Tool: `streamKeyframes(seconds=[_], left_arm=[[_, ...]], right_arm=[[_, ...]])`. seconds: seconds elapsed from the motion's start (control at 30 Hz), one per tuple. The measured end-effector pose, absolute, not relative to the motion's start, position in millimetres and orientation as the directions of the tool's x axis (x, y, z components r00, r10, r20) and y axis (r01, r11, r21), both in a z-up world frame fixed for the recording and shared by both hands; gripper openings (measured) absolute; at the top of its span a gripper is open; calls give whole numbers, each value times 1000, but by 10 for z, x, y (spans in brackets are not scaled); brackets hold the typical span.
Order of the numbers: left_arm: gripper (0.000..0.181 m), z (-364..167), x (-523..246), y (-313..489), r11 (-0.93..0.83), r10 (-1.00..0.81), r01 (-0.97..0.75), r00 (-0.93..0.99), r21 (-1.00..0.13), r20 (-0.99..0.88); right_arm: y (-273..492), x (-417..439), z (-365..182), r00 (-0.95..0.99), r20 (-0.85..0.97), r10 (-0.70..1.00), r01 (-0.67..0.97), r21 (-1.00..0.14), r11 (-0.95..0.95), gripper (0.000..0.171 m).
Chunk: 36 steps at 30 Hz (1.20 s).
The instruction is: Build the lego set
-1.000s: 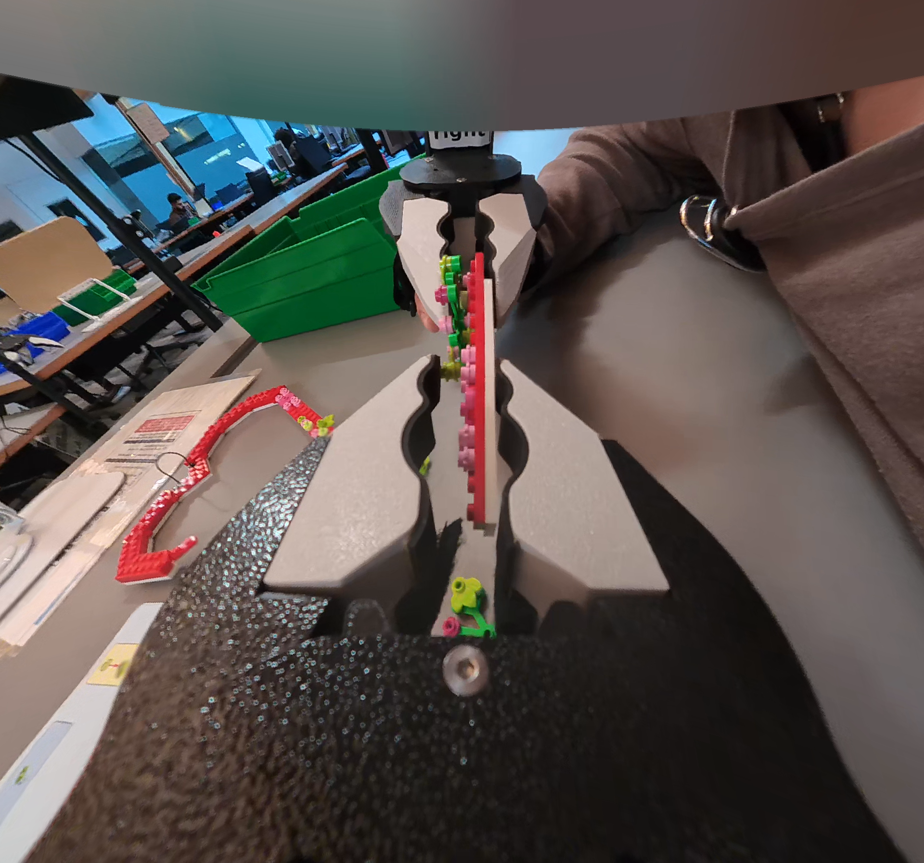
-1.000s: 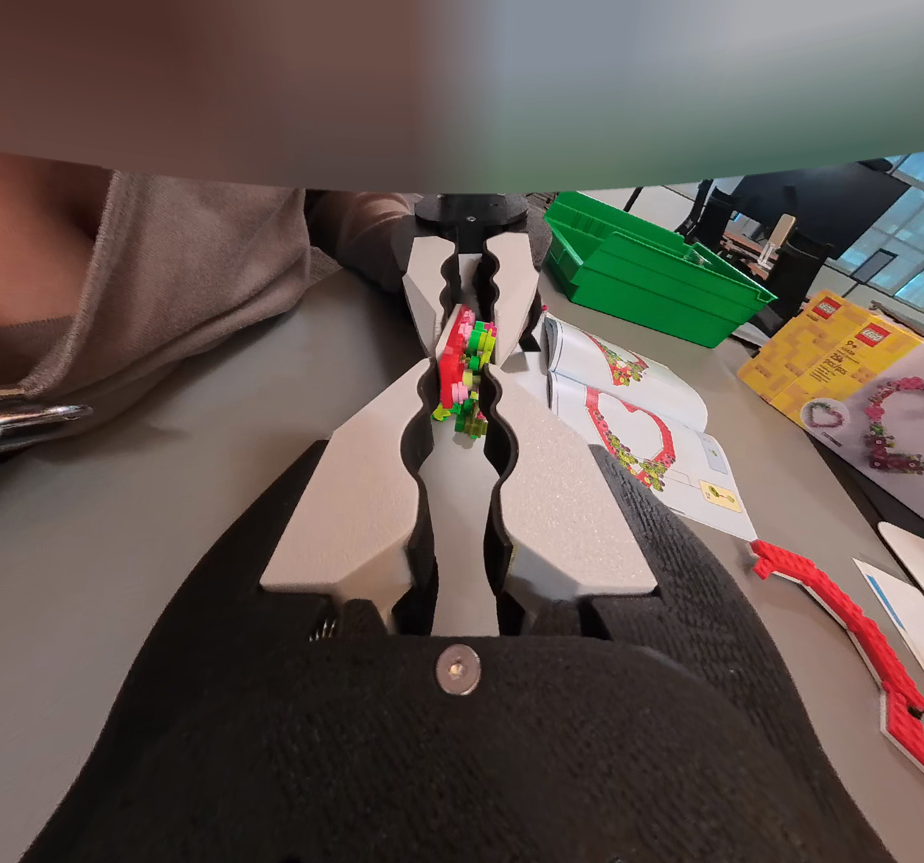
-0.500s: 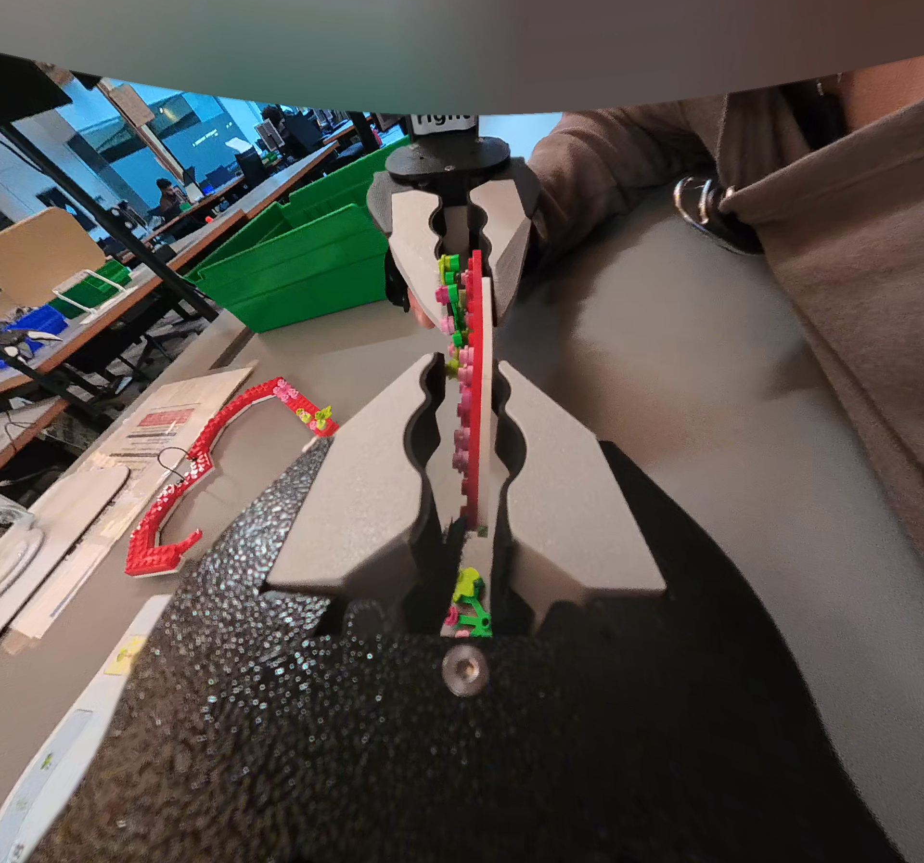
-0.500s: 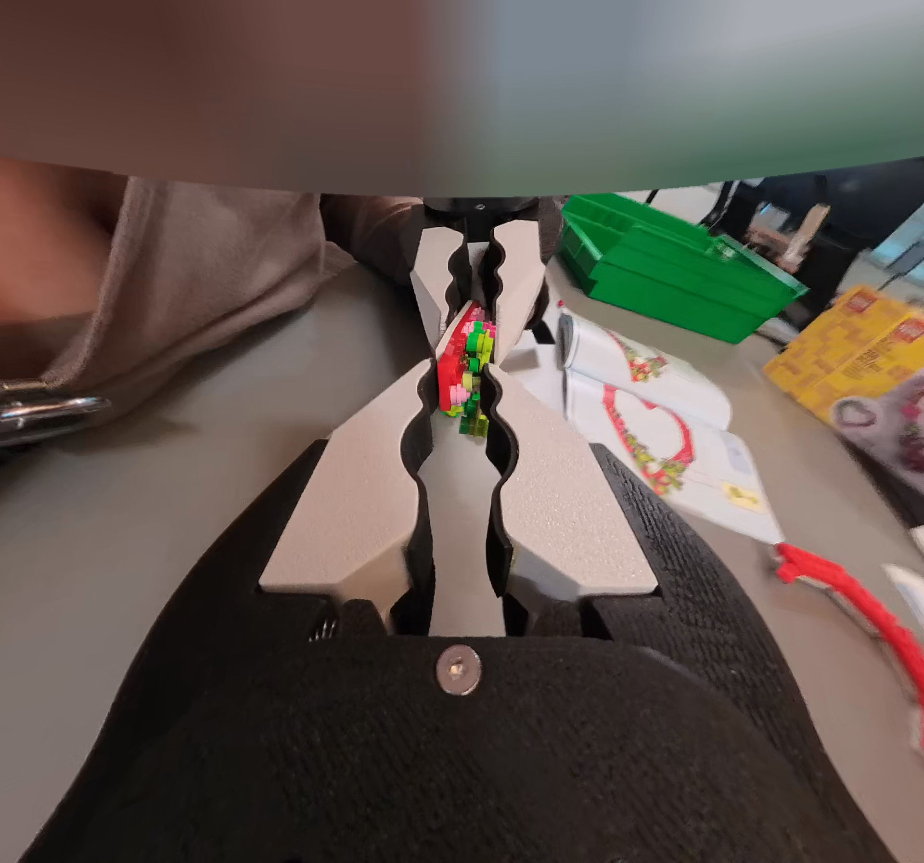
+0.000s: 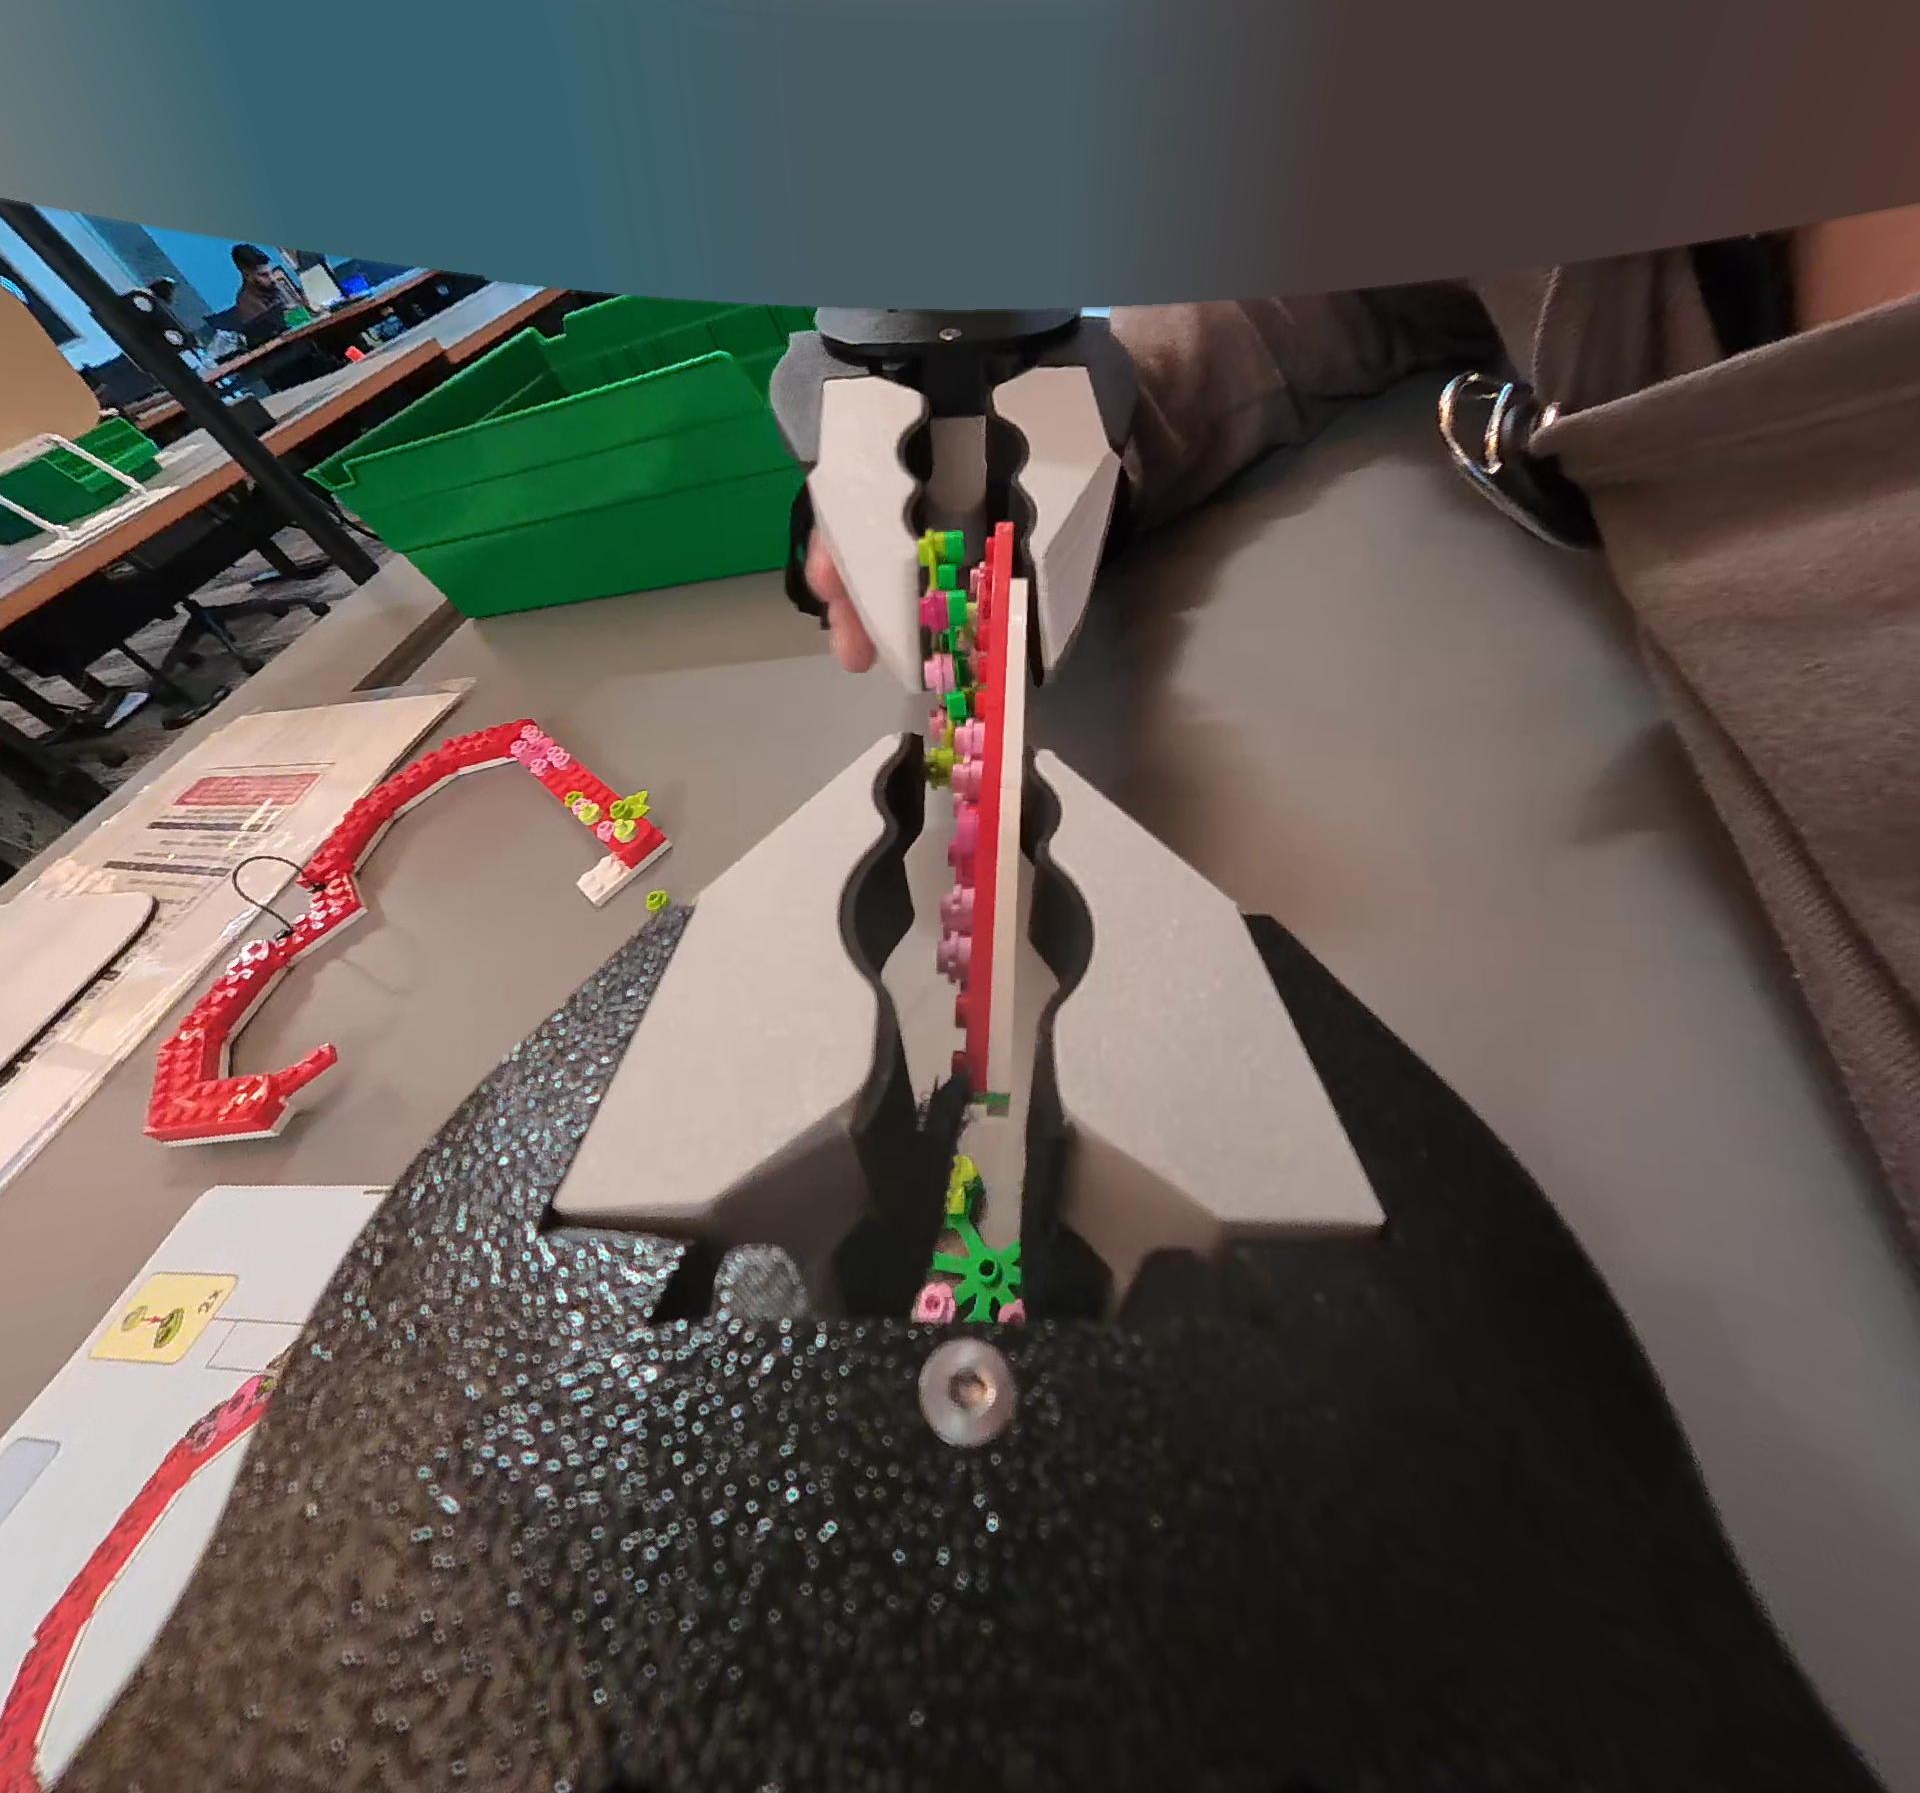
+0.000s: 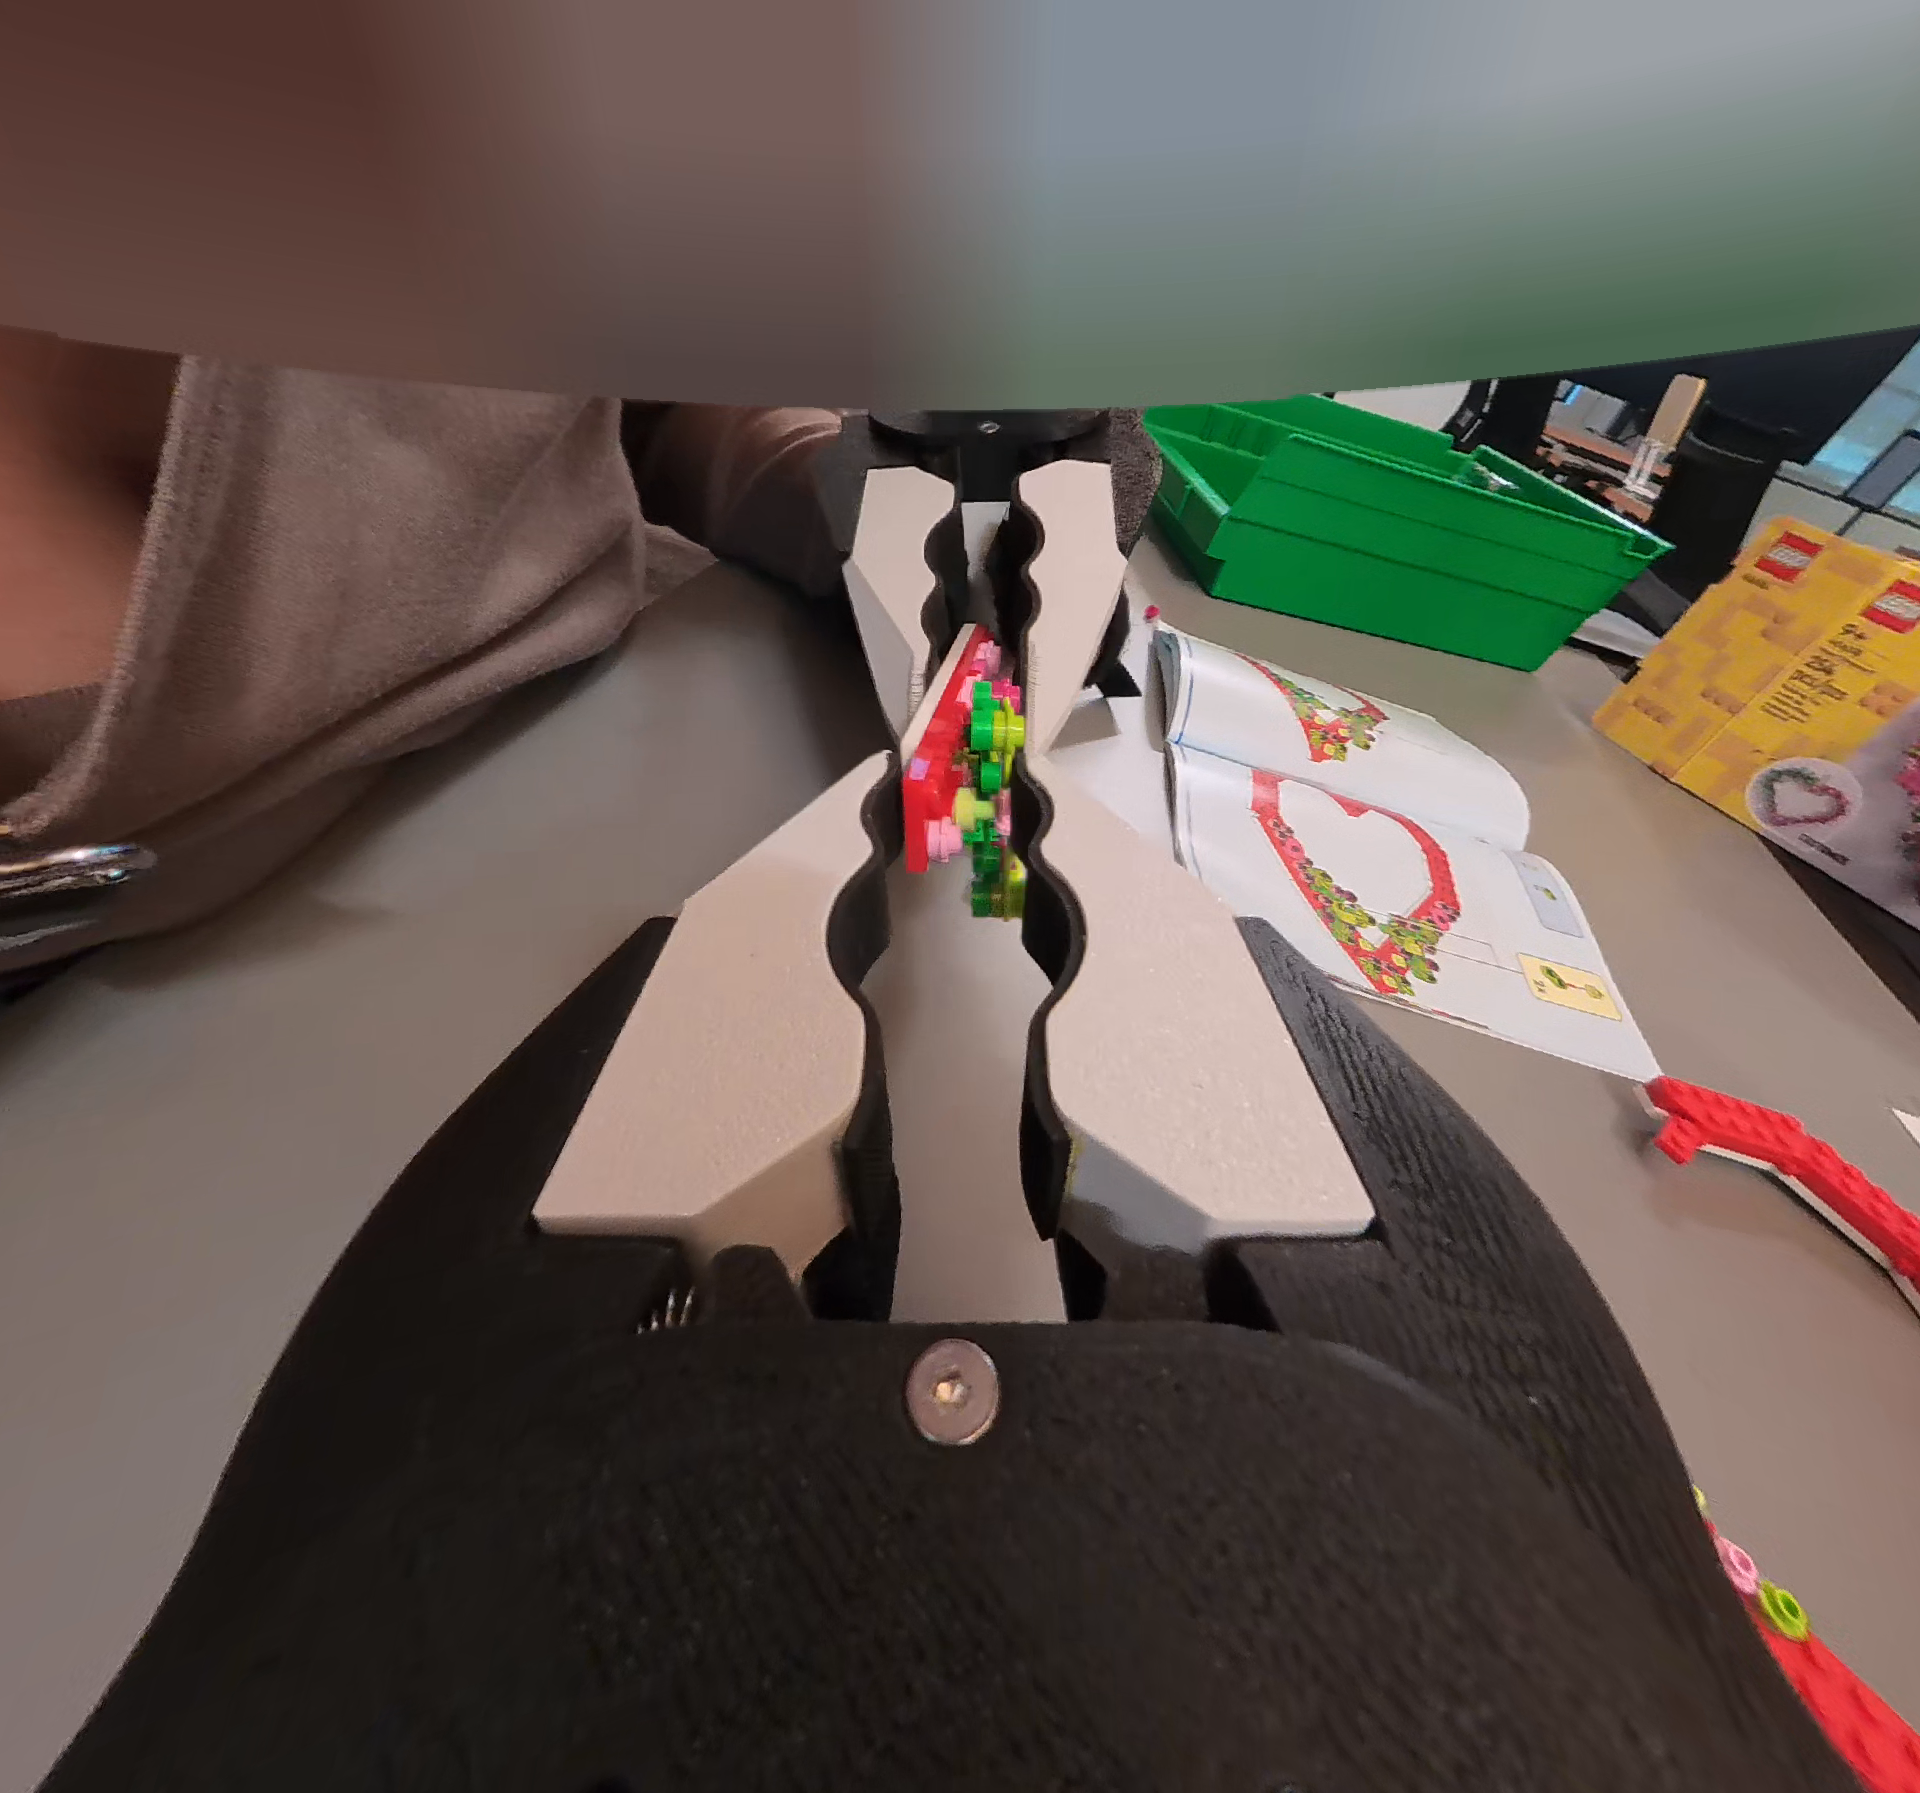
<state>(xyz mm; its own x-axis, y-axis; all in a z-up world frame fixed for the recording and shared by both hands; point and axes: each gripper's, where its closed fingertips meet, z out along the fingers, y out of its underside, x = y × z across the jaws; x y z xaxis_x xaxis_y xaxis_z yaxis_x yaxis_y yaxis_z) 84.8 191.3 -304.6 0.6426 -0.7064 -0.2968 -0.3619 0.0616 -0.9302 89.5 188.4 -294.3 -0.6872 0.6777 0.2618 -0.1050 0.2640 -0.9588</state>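
I have the left gripper [image 5: 971, 756] clamped on the near end of the red flowered Lego strip [image 5: 987, 808], which stands on edge above the grey table [image 5: 1351, 756]. My right gripper [image 6: 956, 767] pinches its far end, facing the left one tip to tip. A second red curved Lego piece [image 5: 312, 912] lies on the table to the left, near the green bins [image 5: 582, 496] and the instruction booklet [image 6: 1351, 860].

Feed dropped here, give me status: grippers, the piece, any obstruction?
Both grippers, left and right, shut on the red flowered strip, held edge-on off the table. Nothing between them.
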Motion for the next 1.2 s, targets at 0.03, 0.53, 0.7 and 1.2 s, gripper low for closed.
streamKeyframes(seconds=[0.03,0.53,0.7,1.2], left_arm=[[14,-3042,844,1913,63,-705,-360,644,-931,-297],[15,-2988,823,1943,98,-668,-363,666,-927,-331],[15,-2936,825,1945,112,-656,-346,678,-931,-331],[16,-2951,847,1919,136,-668,-357,656,-924,-351]], right_arm=[[1880,894,-2942,-685,263,679,-106,-959,264,16],[1907,854,-2884,-678,162,717,-22,-979,201,13],[1893,860,-2831,-674,163,721,-39,-982,185,13],[1867,866,-2838,-674,209,708,-90,-975,203,14]])
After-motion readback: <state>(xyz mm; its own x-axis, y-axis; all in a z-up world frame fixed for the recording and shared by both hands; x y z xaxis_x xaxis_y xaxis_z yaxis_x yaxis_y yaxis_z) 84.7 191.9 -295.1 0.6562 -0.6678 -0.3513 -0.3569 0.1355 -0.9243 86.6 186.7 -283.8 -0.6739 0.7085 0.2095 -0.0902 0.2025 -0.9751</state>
